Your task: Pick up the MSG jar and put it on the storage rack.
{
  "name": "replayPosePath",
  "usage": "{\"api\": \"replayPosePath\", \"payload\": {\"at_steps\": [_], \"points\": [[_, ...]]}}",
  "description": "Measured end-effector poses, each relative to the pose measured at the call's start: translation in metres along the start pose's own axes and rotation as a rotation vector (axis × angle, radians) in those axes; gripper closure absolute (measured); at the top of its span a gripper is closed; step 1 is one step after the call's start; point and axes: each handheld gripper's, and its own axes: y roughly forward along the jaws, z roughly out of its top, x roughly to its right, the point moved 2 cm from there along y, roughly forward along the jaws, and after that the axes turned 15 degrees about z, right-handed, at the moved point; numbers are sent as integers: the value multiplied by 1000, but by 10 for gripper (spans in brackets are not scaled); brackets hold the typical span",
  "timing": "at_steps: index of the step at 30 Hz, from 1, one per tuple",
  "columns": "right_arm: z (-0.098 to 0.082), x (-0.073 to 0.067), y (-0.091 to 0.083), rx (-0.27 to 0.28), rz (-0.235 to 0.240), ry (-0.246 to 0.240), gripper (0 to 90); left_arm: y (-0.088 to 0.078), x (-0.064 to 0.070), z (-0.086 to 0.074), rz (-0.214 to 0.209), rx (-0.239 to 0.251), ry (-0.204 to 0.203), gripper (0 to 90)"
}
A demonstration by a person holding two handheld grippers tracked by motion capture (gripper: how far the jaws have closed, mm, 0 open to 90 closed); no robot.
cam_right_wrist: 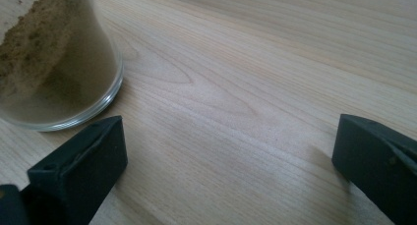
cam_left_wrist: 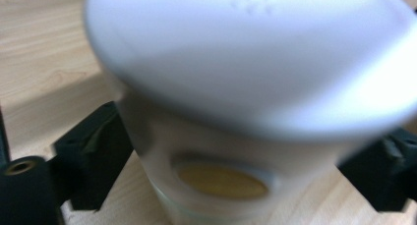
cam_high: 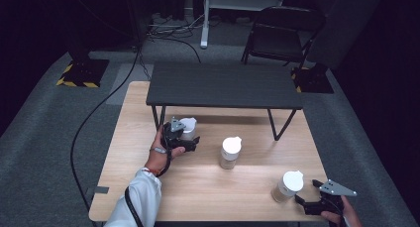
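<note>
Slippage threatens: left gripper [cam_high: 184,141] clamps the white-lidded jar [cam_left_wrist: 231,136] beside the black shelf [cam_high: 224,85] (grip low); right gripper [cam_right_wrist: 231,161] stands open, holding nothing.

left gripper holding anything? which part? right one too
Left gripper is closed on the jar by its glass body, below the white lid. Right gripper is open, holding nothing.

Grey carpet [cam_high: 44,138], a black folding chair [cam_high: 280,36], dark walls.
</note>
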Motion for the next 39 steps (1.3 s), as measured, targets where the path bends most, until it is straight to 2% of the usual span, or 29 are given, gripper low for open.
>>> {"api": "replayPosePath", "payload": {"at_steps": [4, 8, 15, 21, 33, 39], "points": [[0, 0, 0, 1, -1, 1, 0, 3, -1, -2, 4, 9, -14, 239], [0, 0, 0, 1, -1, 1, 0, 2, 4, -3, 21, 24, 7, 293], [0, 0, 0, 1, -1, 1, 0, -3, 11, -3, 60, 28, 26, 300], [0, 0, 0, 1, 0, 1, 0, -8, 11, -3, 63, 31, 33, 300], [0, 0, 0, 2, -2, 3, 0, -30, 15, 3, 37, 75, 40, 299], [0, 0, 0, 2, -2, 3, 0, -46, 17, 7, 21, 111, 27, 299]]}}
